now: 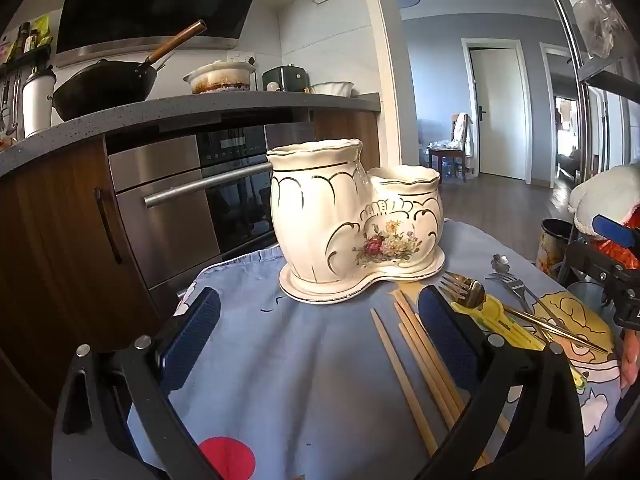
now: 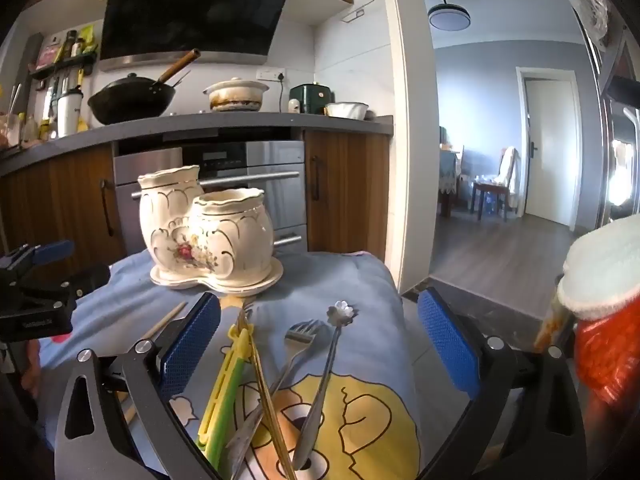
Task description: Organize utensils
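Chopsticks (image 1: 416, 364) plain in left view; flower-ended spoon (image 2: 326, 364) clearer right

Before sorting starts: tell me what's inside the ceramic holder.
Nothing rises above either rim of the ceramic holder, and every utensil in view, like the chopsticks and silver fork, lies on the cloth. The compartments' depths are hidden.

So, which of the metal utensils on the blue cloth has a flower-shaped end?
The silver spoon, rightmost in the right wrist view; its handle ends in a flower. The silver fork beside it has plain tines.
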The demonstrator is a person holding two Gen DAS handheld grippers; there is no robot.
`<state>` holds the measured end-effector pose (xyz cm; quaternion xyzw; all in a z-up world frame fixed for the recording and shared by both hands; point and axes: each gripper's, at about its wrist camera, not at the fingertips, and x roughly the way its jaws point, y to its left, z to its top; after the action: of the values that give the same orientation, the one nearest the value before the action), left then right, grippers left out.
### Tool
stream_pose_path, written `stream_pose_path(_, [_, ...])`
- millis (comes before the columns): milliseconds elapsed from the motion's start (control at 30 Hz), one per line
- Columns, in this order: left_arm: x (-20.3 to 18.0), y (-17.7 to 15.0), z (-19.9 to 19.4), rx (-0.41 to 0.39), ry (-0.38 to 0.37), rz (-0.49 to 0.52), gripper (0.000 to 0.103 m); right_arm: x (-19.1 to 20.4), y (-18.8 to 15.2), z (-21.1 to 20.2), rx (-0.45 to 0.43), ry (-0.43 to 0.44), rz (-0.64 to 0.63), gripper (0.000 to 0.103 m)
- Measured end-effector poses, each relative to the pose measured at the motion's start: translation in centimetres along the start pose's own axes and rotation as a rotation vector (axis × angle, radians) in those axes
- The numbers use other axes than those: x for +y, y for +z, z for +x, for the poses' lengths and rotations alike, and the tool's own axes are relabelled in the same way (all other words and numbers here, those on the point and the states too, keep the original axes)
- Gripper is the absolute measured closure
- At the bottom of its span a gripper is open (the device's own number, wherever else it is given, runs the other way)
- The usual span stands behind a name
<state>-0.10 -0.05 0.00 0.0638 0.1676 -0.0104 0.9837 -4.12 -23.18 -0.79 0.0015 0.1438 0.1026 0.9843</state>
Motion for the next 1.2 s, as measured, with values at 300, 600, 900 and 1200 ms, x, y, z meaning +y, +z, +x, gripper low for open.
stream_pose_path(300, [0.10,0.02,0.02,0.010,-0.002,-0.009,0.005,-0.04,0.00,-0.05,-0.006,-0.002,-0.002,0.005])
stream_pose_path(600, [0.00,-0.02,0.17,0.010,0.000,-0.007,0.005,-0.03,-0.03,-0.08,-0.006,-0.002,-0.002,0.005])
stream_pose_path(900, [0.01,-0.02,0.19,0.011,-0.001,-0.007,0.005,-0.03,0.01,-0.05,-0.006,-0.001,-0.001,0.005])
stream_pose_path(1200, [0.00,-0.03,0.19,0.011,-0.001,-0.007,0.005,-0.07,0.00,-0.07,-0.005,0.000,0.000,0.005])
